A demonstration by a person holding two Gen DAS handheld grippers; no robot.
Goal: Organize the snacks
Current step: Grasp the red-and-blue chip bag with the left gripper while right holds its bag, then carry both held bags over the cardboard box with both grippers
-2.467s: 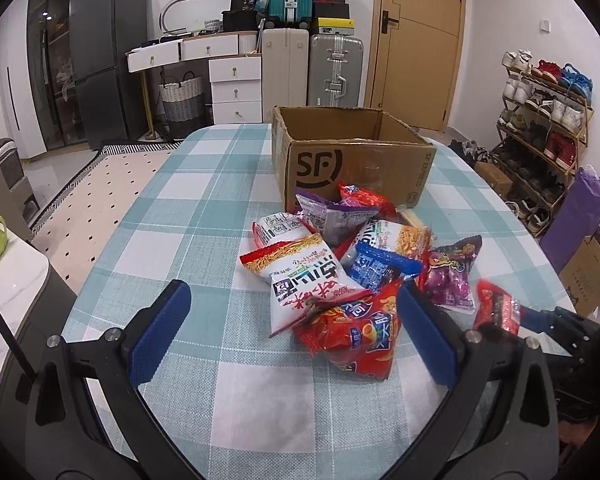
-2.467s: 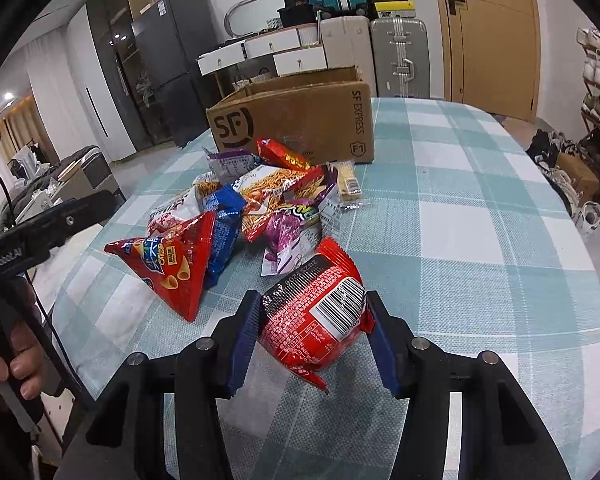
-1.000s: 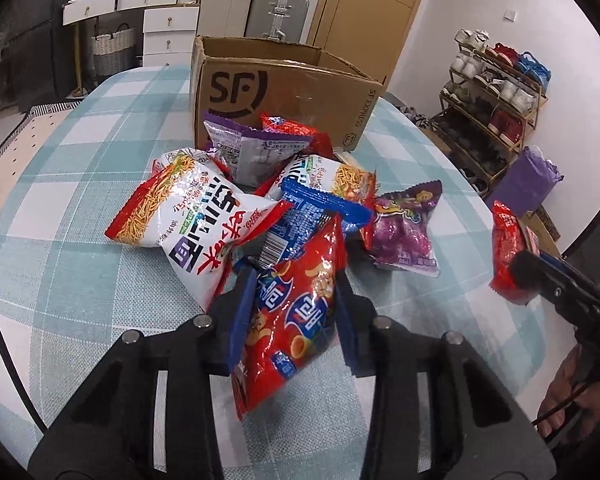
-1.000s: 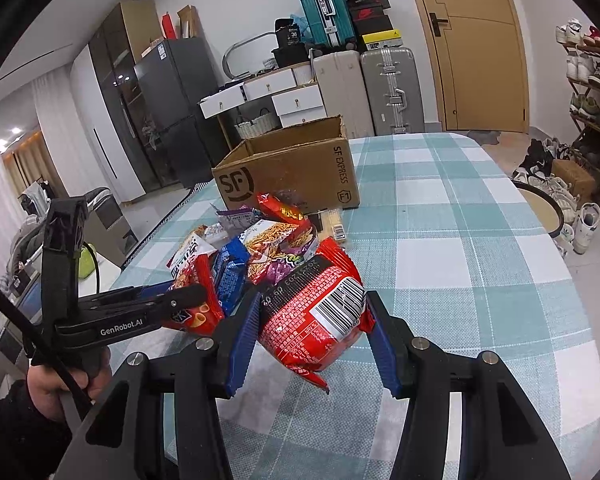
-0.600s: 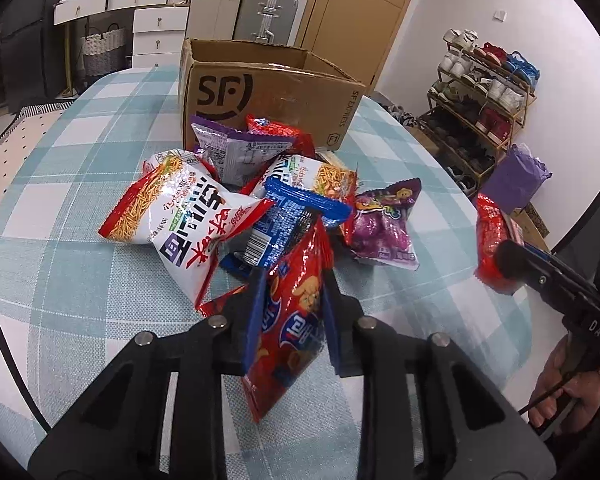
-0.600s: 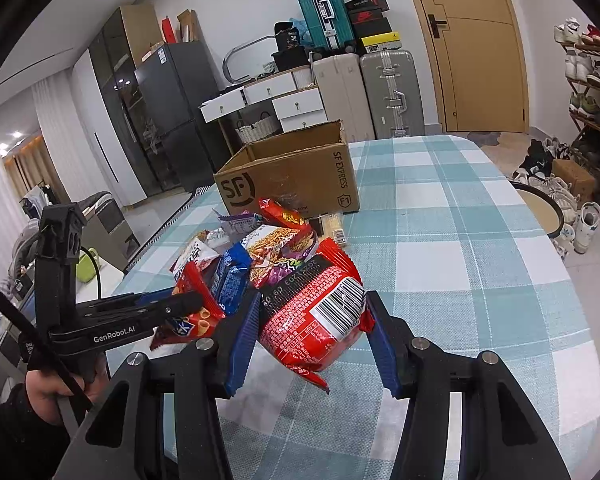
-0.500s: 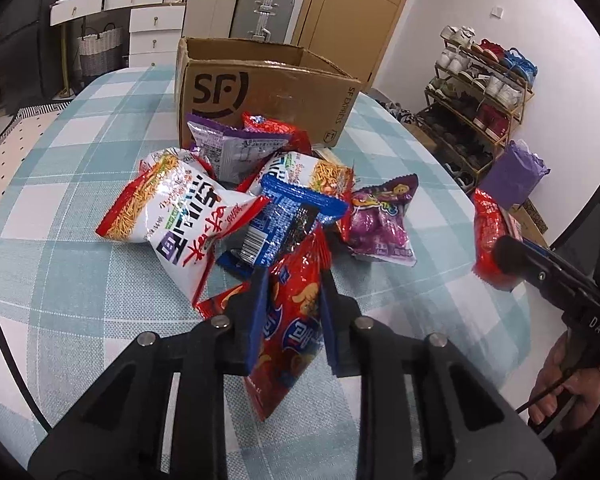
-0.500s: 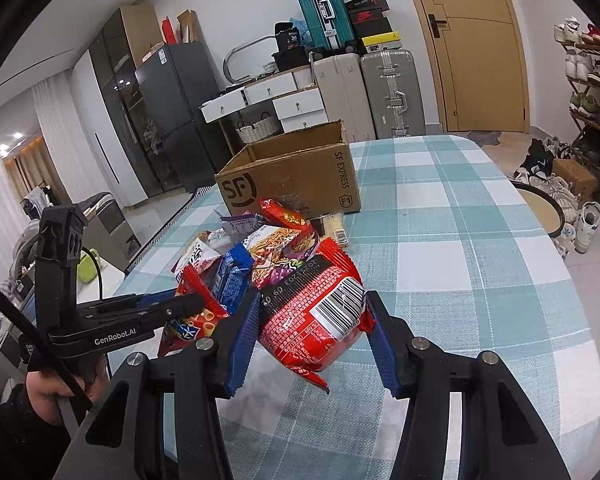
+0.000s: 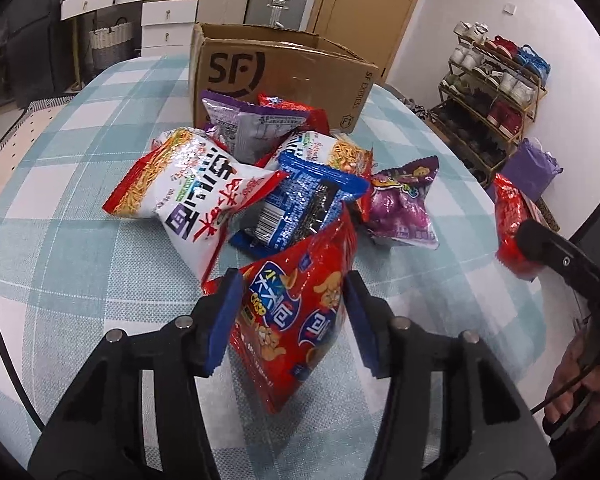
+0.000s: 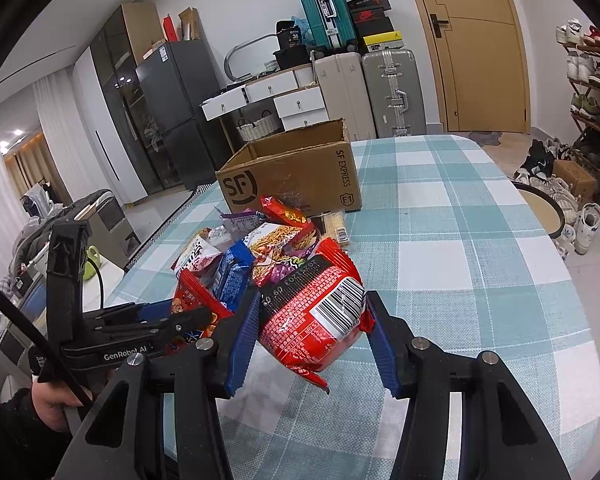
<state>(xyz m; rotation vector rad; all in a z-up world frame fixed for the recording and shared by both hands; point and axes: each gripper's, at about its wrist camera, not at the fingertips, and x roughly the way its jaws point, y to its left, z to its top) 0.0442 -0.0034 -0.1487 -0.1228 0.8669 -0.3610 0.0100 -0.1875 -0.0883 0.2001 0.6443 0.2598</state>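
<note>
A pile of snack bags (image 9: 260, 184) lies on the checked tablecloth in front of an open SF cardboard box (image 9: 284, 68). My left gripper (image 9: 294, 320) has a red crisp bag (image 9: 296, 312) between its blue pads. Its jaws are opening, and the puffed bag still touches both pads, its lower corner hanging toward the cloth. My right gripper (image 10: 314, 340) is shut on a red packet with a barcode (image 10: 312, 320), held above the table to the right of the pile. The right wrist view shows the left gripper (image 10: 180, 320) at the pile's near-left edge.
The box (image 10: 296, 176) stands behind the pile. The tablecloth (image 10: 460, 260) runs to a rounded edge on the right. A shoe rack (image 9: 496, 92) and a purple bag (image 9: 532, 168) stand past that edge. A person's hand (image 10: 52, 400) grips the left handle.
The left jaws closed tight on the red crisp bag, squeezing it thin, then spread apart; the bag has puffed out between them. The right gripper and its packet have not moved.
</note>
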